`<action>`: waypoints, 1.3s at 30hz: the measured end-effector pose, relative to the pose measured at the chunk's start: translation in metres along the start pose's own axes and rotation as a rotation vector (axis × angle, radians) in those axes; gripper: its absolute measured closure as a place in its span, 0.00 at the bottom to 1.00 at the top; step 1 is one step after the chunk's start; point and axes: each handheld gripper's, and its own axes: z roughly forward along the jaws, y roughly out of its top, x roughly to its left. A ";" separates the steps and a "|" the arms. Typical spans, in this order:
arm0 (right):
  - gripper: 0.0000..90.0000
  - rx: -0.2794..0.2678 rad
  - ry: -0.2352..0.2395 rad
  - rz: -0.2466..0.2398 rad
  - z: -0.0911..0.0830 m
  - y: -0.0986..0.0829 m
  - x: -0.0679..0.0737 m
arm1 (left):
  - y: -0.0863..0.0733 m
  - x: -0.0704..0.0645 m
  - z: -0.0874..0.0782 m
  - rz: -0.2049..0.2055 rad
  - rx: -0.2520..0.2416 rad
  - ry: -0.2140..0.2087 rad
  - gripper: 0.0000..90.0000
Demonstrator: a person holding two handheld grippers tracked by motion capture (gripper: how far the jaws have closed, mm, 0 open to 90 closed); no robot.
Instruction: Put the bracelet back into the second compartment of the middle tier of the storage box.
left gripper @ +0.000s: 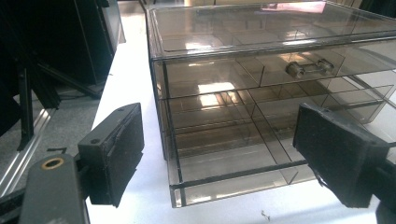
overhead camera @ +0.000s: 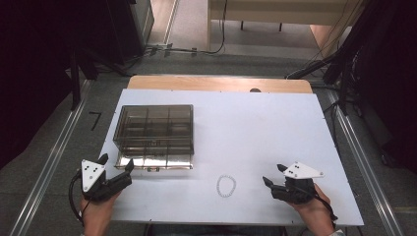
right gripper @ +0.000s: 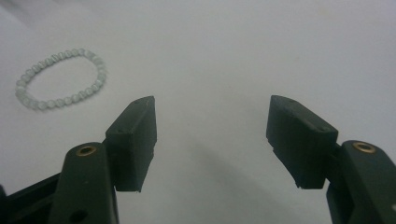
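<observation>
Left gripper (left gripper: 219, 158) jaws wide apart, empty, just in front of the smoky drawer box (left gripper: 261, 93), likely lined up to open it; right gripper (right gripper: 210, 135) spread, empty; bead bracelet (right gripper: 60, 78) lies ahead-left, untouched.

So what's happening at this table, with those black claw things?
A person sits at a white table with a hand-held gripper in each hand. The left gripper is open, right at the front of a smoky clear drawer box whose bottom drawer sits pulled out. The right gripper is open too, beside a pale bead bracelet lying on the table. Nothing is grasped.
</observation>
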 end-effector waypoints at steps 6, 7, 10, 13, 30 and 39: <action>0.35 0.004 0.023 -0.033 0.009 0.007 0.010 | 0.000 0.000 0.000 0.001 -0.001 0.000 0.19; 0.35 0.002 0.024 -0.042 0.011 0.008 0.011 | 0.000 0.000 0.000 0.000 0.000 0.001 0.19; 0.35 0.003 0.036 -0.048 0.014 0.011 0.015 | 0.000 0.001 0.000 0.000 0.000 0.000 0.19; 0.35 0.005 0.046 -0.056 0.018 0.014 0.018 | 0.000 0.001 0.000 -0.002 -0.003 -0.002 0.19; 0.39 0.004 0.082 -0.115 0.033 0.025 0.036 | 0.000 0.001 0.000 0.001 -0.002 -0.003 0.19; 0.44 0.021 0.109 -0.158 0.048 0.032 0.049 | 0.000 0.002 0.000 -0.002 -0.004 -0.002 0.19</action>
